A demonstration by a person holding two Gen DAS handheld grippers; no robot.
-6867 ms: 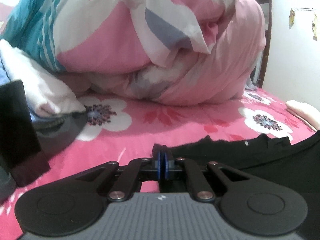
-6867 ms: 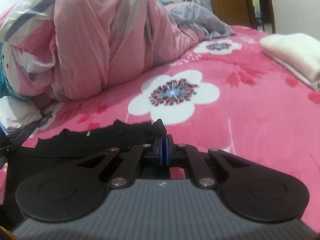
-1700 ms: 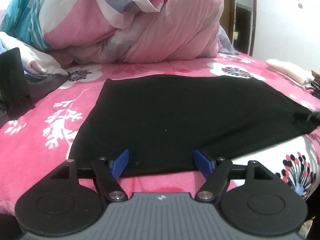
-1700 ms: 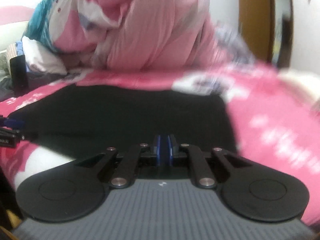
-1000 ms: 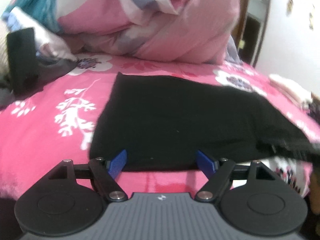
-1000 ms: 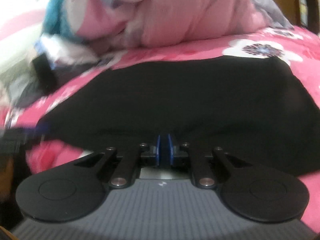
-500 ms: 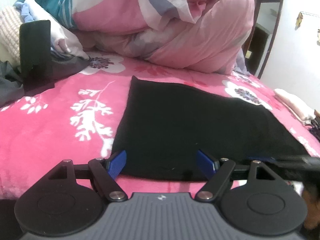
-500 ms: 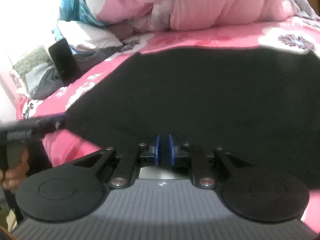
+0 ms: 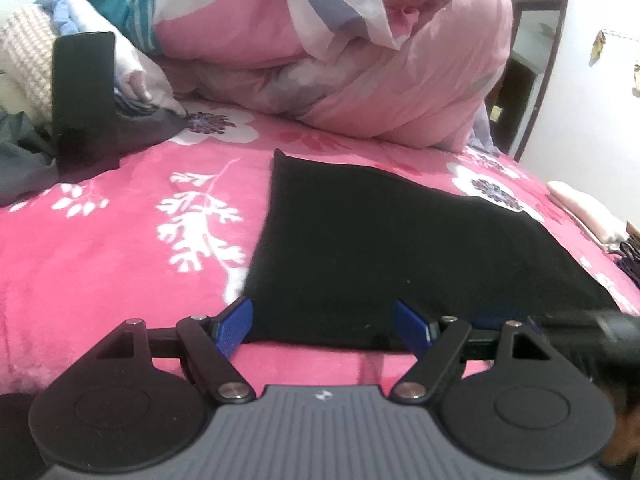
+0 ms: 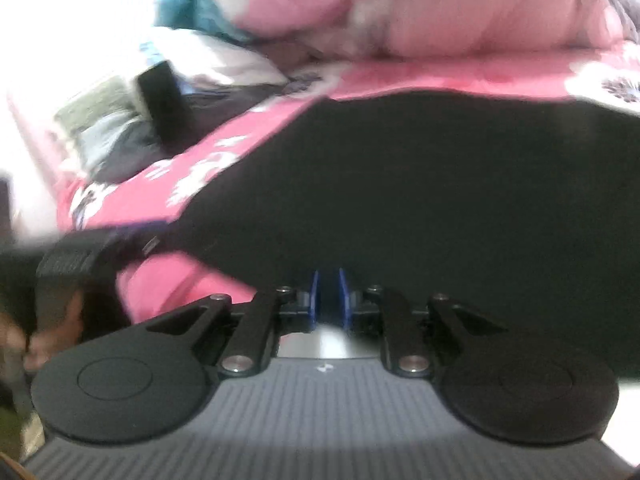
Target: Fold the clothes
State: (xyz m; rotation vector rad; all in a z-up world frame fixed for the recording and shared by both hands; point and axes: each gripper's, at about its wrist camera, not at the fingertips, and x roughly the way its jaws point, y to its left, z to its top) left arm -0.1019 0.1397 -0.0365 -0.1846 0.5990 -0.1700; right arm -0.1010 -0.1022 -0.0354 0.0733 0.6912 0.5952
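A black garment (image 9: 400,240) lies flat on the pink flowered bedspread (image 9: 120,240). My left gripper (image 9: 324,320) is open at the garment's near left corner. The hem runs between its blue pads (image 9: 234,322), which do not press on it. The right gripper (image 10: 329,292) is shut on the near edge of the black garment (image 10: 420,180), with dark cloth between its narrow blue pads. This view is blurred. Each gripper shows in the other's view: the right gripper (image 9: 580,320) at the right edge, the left gripper (image 10: 80,256) at the left, held by a hand.
A big pink and white duvet heap (image 9: 340,60) fills the back of the bed. A black slab (image 9: 84,96) stands among loose clothes at the left. A folded cream cloth (image 9: 580,208) lies at the right edge, with a dark doorway (image 9: 532,80) behind.
The left gripper, shut on the garment in the oldest frame, stays open and has drifted left along the hem. The right gripper, still shut on the cloth, has swung towards the left side of the bed.
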